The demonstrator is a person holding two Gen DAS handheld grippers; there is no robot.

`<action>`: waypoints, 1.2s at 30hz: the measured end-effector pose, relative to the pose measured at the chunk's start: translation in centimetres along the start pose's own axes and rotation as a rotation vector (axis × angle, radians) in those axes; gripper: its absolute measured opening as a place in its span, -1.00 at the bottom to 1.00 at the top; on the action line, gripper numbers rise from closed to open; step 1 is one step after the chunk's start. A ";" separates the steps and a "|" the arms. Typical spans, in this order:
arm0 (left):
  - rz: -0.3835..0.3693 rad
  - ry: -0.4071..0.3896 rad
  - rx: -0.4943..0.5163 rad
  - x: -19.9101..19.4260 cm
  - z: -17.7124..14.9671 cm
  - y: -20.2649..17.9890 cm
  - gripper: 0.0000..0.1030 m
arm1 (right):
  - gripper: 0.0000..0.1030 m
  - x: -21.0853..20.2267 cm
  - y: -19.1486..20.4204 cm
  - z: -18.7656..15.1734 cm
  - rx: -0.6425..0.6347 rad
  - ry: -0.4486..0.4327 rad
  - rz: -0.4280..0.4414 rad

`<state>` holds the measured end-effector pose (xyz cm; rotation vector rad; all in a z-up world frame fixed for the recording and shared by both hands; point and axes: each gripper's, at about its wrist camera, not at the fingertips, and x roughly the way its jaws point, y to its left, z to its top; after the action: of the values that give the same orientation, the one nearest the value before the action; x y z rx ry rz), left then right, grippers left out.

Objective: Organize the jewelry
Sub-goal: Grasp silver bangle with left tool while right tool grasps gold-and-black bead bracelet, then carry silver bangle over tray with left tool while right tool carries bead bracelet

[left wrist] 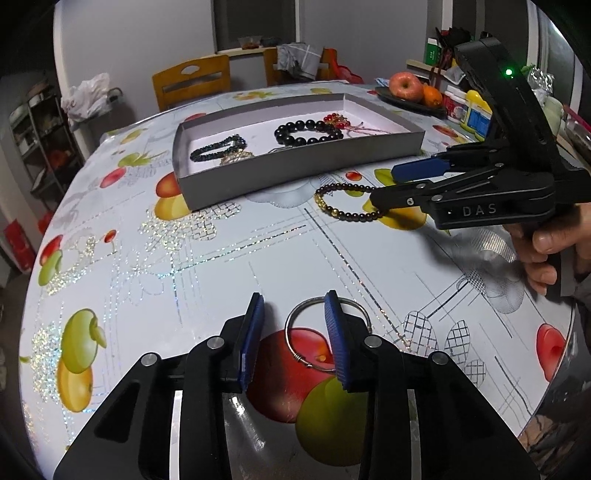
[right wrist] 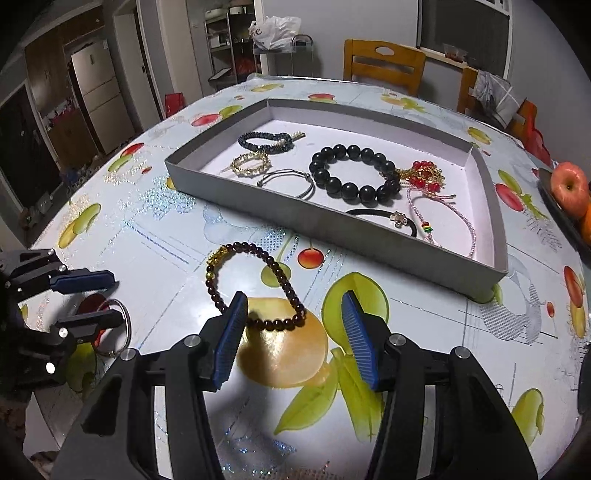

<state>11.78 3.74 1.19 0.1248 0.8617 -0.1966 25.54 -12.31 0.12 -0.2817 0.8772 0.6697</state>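
right wrist view: both grippers open beside the tray (right wrist: 258, 199).
right gripper (right wrist: 291, 314) gapes over the bead bracelet (right wrist: 255, 288), holding nothing; left gripper (left wrist: 293, 314) straddles the ring (left wrist: 325, 334), jaws apart, empty.

Both wrist views, low over table (left wrist: 258, 258), share tray (right wrist: 332, 218).

apple (left wrist: 405, 85) | wooden chair (right wrist: 384, 66) | plastic bag (right wrist: 275, 31) | fridge (right wrist: 99, 96)

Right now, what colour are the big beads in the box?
Black, clearest in the right wrist view: big-bead bracelet.
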 end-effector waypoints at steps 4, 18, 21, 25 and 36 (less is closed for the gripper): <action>0.005 -0.004 0.009 0.2 0.1 -0.2 -0.31 | -0.33 0.3 0.1 -0.1 -0.013 0.000 -0.014; 0.000 -0.026 0.015 0.0 -0.1 -0.4 -0.93 | -0.89 -0.8 0.1 -0.8 -0.014 -0.031 0.017; -0.028 -0.035 -0.001 -0.3 -0.1 -0.1 -0.93 | -0.89 -1.6 -0.3 -0.9 0.004 -0.068 0.019; -0.056 -0.054 -0.016 -0.8 0.1 -0.1 -0.93 | -0.89 -2.8 -0.7 -1.2 0.025 -0.117 0.017; -0.076 -0.119 -0.016 -2.8 2.0 -0.4 -0.93 | -0.89 -6.0 -1.5 -0.8 0.070 -0.212 0.035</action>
<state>11.36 3.31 4.63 0.0648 0.7500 -0.2662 23.26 -16.40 4.30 -0.1300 0.7022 0.6862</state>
